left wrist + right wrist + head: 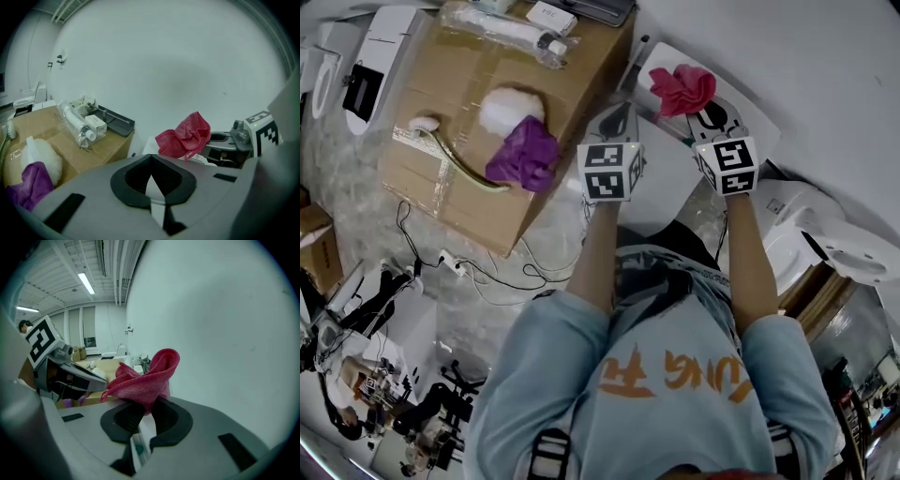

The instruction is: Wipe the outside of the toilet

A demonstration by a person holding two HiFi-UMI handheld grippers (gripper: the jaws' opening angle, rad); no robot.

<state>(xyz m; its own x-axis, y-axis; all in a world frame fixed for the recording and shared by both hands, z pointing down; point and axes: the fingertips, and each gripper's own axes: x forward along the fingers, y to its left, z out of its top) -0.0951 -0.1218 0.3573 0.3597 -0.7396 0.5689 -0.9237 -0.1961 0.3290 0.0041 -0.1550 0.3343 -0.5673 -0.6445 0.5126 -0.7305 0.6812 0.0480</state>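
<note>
In the head view a white toilet (662, 195) stands against the wall, just below both grippers. My right gripper (703, 111) is shut on a crumpled red cloth (682, 87), which bunches up above its jaws (146, 375) close to the wall. My left gripper (616, 118) hovers beside it to the left, jaws shut with nothing in them (151, 165). The left gripper view shows the red cloth (184, 136) and the right gripper (230, 140) on its right. The right gripper view shows the left gripper (70, 377) at its left.
A large cardboard box (459, 202) lies left of the toilet, bearing a purple cloth (525, 155), a white fluffy pad (510, 107), a gold-handled brush (461, 161) and a wrapped bottle (514, 32). Cables (478, 274) trail on the floor. Another white fixture (830, 239) stands at the right.
</note>
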